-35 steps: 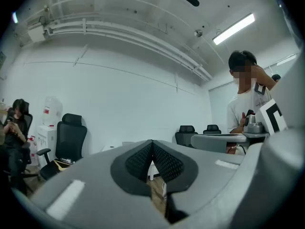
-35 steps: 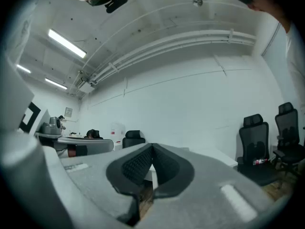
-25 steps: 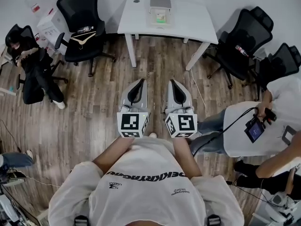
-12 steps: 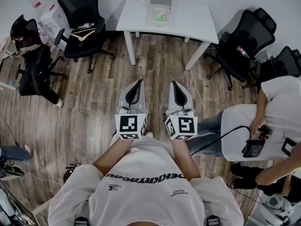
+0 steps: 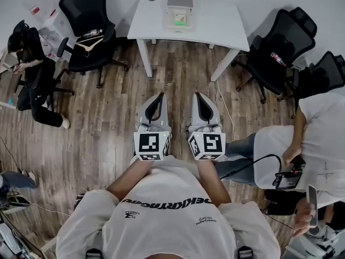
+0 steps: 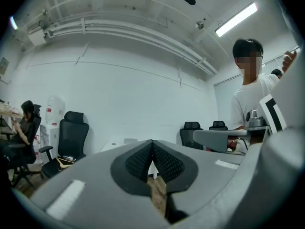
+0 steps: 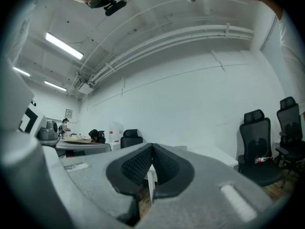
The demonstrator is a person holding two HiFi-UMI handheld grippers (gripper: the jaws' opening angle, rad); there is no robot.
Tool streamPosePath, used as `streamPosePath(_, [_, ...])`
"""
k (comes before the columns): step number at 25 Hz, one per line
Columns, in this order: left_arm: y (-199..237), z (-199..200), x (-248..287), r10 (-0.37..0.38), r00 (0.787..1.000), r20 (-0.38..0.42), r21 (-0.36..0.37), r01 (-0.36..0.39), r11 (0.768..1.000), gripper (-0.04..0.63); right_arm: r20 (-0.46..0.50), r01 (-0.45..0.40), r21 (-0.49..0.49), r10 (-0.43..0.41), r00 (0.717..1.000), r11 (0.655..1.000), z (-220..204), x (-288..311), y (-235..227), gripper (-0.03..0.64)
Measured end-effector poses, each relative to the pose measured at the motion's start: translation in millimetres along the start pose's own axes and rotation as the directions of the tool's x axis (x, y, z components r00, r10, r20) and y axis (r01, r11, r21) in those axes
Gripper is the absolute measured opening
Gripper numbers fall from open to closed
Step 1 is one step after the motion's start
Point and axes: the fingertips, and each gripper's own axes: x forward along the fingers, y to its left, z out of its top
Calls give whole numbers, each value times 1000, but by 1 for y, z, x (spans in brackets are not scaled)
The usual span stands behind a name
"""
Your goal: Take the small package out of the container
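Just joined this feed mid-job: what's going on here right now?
A person stands on the wood floor, short of the white table, a gripper in each hand. The left gripper and right gripper are both shut and empty, pointing toward the table. The container sits on the table with the small package inside, not yet touched.

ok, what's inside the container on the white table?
One small green package shows inside the container on the white table. Anything beneath the package is covered, and from this far nothing else can be made out.
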Motion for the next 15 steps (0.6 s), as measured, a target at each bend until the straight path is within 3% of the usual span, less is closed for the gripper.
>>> streamPosePath(15, [45,9,156,-9,1000,-6,-8,8,1000,5,-10,8,8,-8,1000,1000,1,145,-68,-1])
